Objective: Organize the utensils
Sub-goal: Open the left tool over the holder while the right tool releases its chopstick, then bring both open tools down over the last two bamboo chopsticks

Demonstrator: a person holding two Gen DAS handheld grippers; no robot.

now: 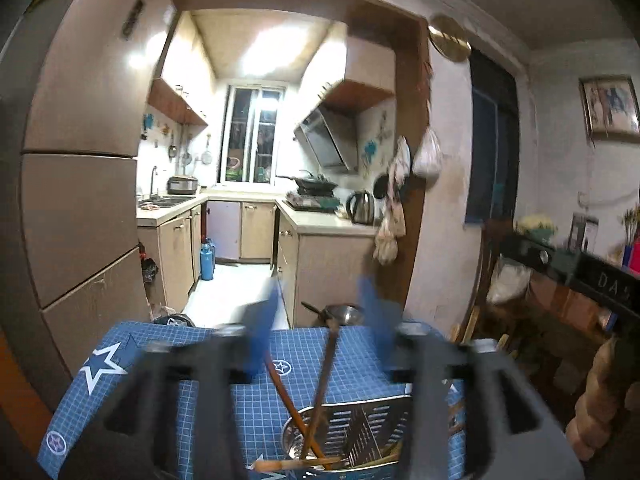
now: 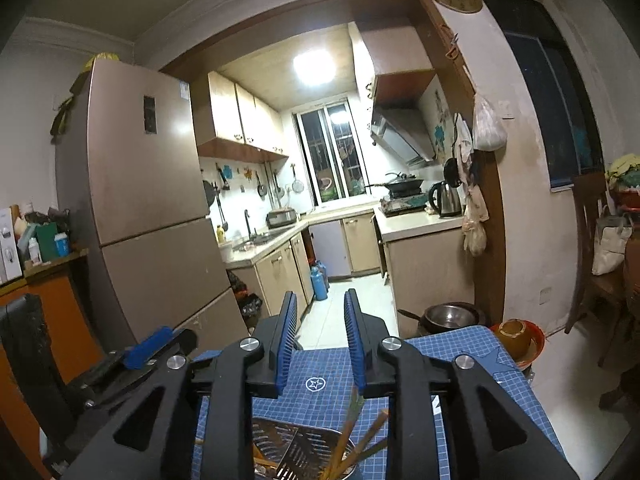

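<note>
We see one slotted metal holder (image 1: 352,432) low in the frame on the blue desk (image 1: 168,344), with at least three utensil handles (image 1: 320,384) leaning in it. Our left gripper (image 1: 324,320) and right gripper (image 2: 320,340) both hang above, fingers apart, holding nothing.

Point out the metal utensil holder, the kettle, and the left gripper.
metal utensil holder (image 1: 360,428), left wrist view, slotted wall.
kettle (image 2: 446,199), right wrist view, steel body.
left gripper (image 1: 320,320), left wrist view, midway between fingertips.
</note>
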